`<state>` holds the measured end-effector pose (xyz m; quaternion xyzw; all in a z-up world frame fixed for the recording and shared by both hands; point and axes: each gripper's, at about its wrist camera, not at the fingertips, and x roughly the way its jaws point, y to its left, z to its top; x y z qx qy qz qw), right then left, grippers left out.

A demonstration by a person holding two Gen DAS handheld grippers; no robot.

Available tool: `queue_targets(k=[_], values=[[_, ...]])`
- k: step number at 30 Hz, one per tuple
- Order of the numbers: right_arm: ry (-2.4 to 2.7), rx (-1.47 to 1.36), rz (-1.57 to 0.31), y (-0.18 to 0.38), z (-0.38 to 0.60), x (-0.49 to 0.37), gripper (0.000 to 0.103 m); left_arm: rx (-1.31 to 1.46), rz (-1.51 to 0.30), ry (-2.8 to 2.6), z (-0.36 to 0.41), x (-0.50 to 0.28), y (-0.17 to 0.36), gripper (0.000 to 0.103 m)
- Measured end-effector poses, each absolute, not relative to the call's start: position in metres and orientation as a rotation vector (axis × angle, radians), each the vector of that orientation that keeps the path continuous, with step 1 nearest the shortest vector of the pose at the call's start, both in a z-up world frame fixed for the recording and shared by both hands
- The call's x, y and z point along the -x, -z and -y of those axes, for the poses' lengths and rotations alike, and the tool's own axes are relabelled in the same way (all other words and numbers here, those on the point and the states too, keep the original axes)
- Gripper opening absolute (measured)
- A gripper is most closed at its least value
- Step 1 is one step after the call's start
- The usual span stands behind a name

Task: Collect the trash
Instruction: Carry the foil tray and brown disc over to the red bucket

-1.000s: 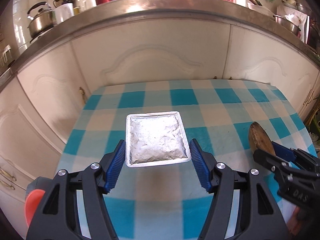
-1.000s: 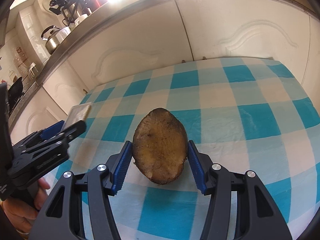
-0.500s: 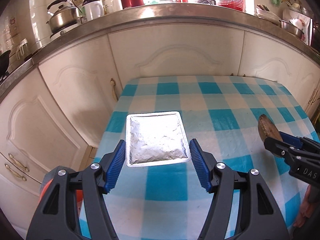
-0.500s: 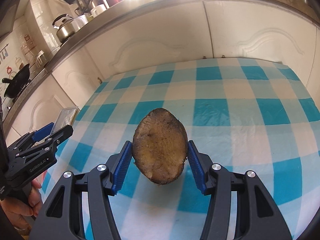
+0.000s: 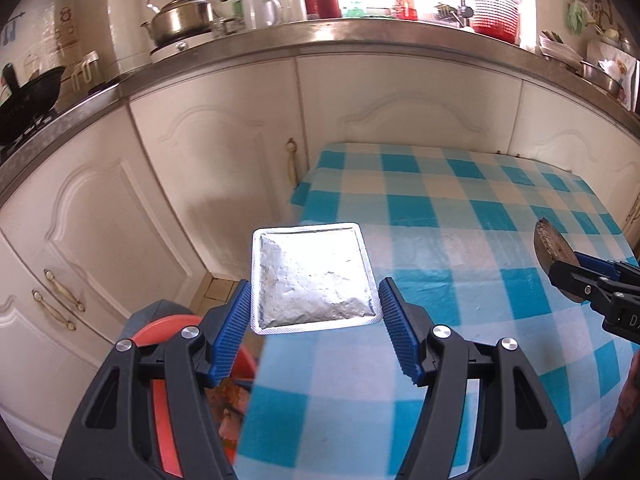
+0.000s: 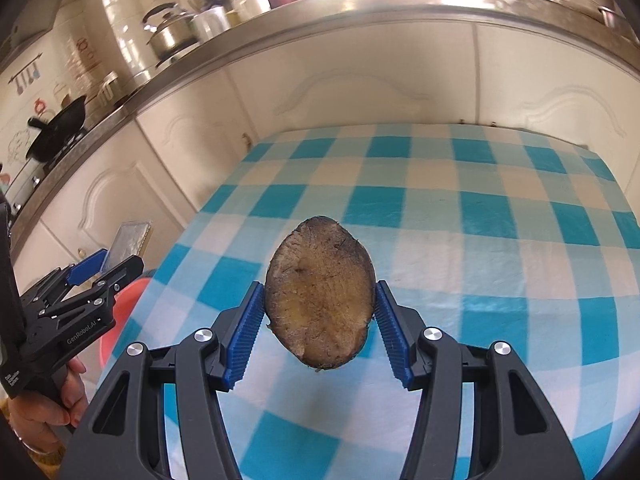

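Observation:
My left gripper (image 5: 314, 322) is shut on a flat silver foil packet (image 5: 314, 280) and holds it in the air over the table's left edge, above a red bin (image 5: 168, 364) on the floor. My right gripper (image 6: 320, 322) is shut on a brown, rotten potato half (image 6: 320, 292) and holds it above the blue checked tablecloth (image 6: 460, 216). The right gripper with the potato half (image 5: 554, 250) shows at the right of the left wrist view. The left gripper with the packet (image 6: 128, 240) shows at the left of the right wrist view, over the red bin (image 6: 120, 312).
Cream kitchen cabinets (image 5: 224, 168) stand behind and left of the table. The steel counter (image 5: 360, 40) above them carries a kettle (image 5: 178, 20), mugs and a red basket (image 5: 494, 10). The red bin holds some scraps. A wok (image 6: 60, 128) sits on the stove at the left.
Both grippers have moved left with their loads. The left gripper went from over the tablecloth to the table's left edge, and the red bin has come into view under it.

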<state>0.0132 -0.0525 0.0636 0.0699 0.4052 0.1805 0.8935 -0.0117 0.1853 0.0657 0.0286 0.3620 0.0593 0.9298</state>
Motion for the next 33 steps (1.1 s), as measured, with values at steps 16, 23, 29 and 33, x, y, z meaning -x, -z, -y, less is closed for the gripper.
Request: queue_targets(k=[16,23,29,33], values=[[-0.537,-0.003,-0.855,-0.077,-0.057,0.017,0.057,0.036,-0.766,-0.266,-0.287,0.072,-0.057,0.065],[-0.63,0.063,-0.866,-0.079,-0.111,0.027,0.057,0.08,-0.788,-0.322,-0.323,0.092,-0.045,0.065],[-0.707,0.119,-0.873,-0.078,-0.157,0.033,0.057,0.115,-0.796,-0.358,-0.347,0.099,-0.039,0.065],[-0.749,0.145,-0.892,-0.073,-0.182,0.034,0.056,0.138,-0.806,-0.38,-0.361,0.103,-0.032,0.065]])
